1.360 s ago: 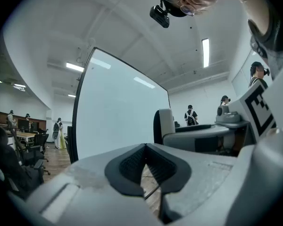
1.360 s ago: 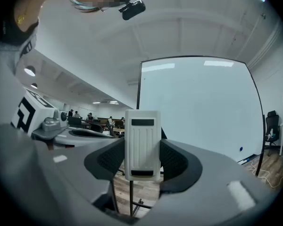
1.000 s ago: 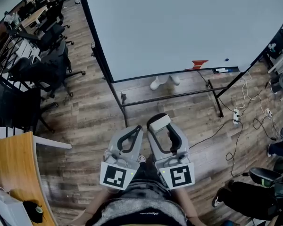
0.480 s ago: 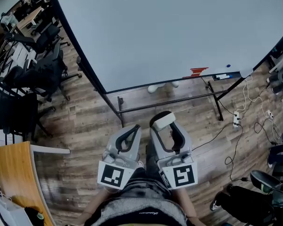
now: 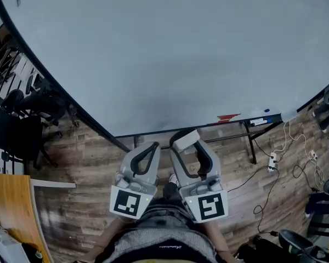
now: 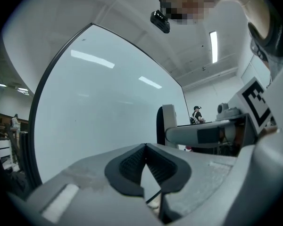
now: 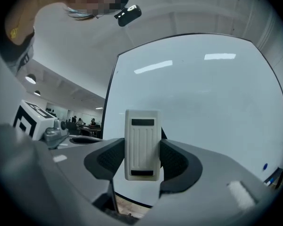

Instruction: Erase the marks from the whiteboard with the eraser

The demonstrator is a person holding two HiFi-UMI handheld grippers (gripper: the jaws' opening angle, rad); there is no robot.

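My right gripper (image 5: 186,143) clamps the white eraser (image 7: 142,145); left gripper (image 5: 153,146) jaws together, empty; whiteboard (image 5: 170,53) ahead

Left tongs (image 5: 152,146), right tongs (image 5: 187,142): grey shells, black pads (image 6: 132,166), black-white marker cubes (image 5: 127,203).

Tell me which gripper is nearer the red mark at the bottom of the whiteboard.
Right. In the head view the right gripper, holding the eraser, sits below-left of the red mark; the left gripper, fingers shut, is farther left beside it.
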